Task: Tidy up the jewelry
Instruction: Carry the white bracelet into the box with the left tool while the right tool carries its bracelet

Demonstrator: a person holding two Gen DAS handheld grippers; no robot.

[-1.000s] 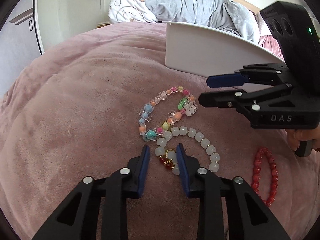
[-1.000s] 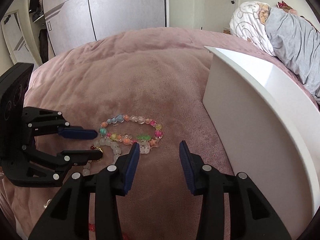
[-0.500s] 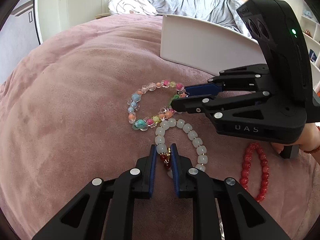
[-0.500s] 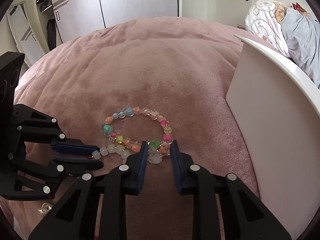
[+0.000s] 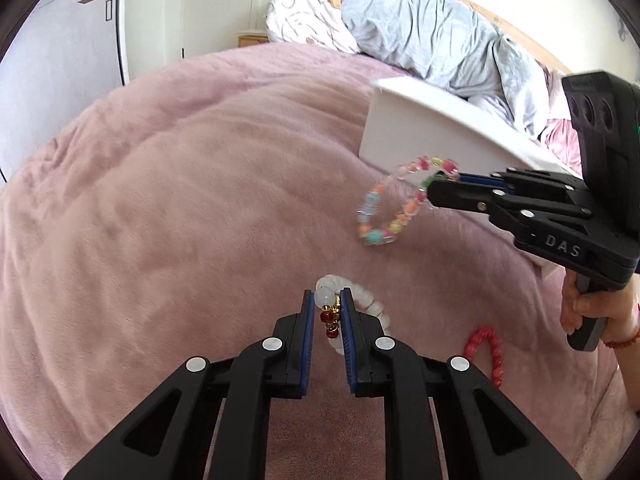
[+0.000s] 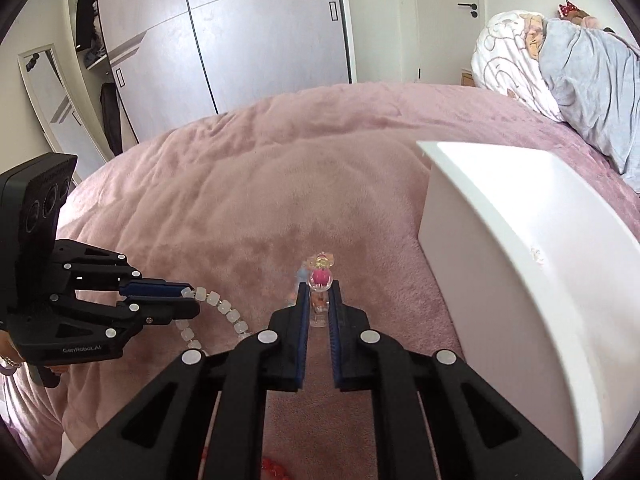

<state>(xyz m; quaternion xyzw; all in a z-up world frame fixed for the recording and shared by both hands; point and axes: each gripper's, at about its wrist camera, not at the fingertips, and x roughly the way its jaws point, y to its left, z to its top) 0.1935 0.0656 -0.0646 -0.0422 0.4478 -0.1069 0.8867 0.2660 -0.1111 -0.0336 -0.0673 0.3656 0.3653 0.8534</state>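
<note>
My left gripper (image 5: 327,300) is shut on a white bead bracelet (image 5: 370,302) at its red and gold charm, and the loop hangs off the pink blanket. From the right wrist view the same left gripper (image 6: 188,304) shows at the left with the white bracelet (image 6: 224,310) drooping from it. My right gripper (image 6: 320,288) has its jaws closing tight on a multicoloured bead bracelet (image 6: 320,276). In the left wrist view this right gripper (image 5: 438,184) holds the colourful bracelet (image 5: 380,224) dangling in the air. A red bead bracelet (image 5: 490,344) lies on the blanket.
A white box (image 6: 500,248) stands on the pink blanket (image 6: 280,184) to the right of both grippers, its side wall close to the right gripper. A grey duvet and a pillow (image 5: 420,28) lie behind it. A hand (image 5: 580,312) holds the right gripper's handle.
Both grippers closed on their bracelets and rose. The white and the colourful bracelet, which lay overlapping on the blanket, now hang apart in the air.
</note>
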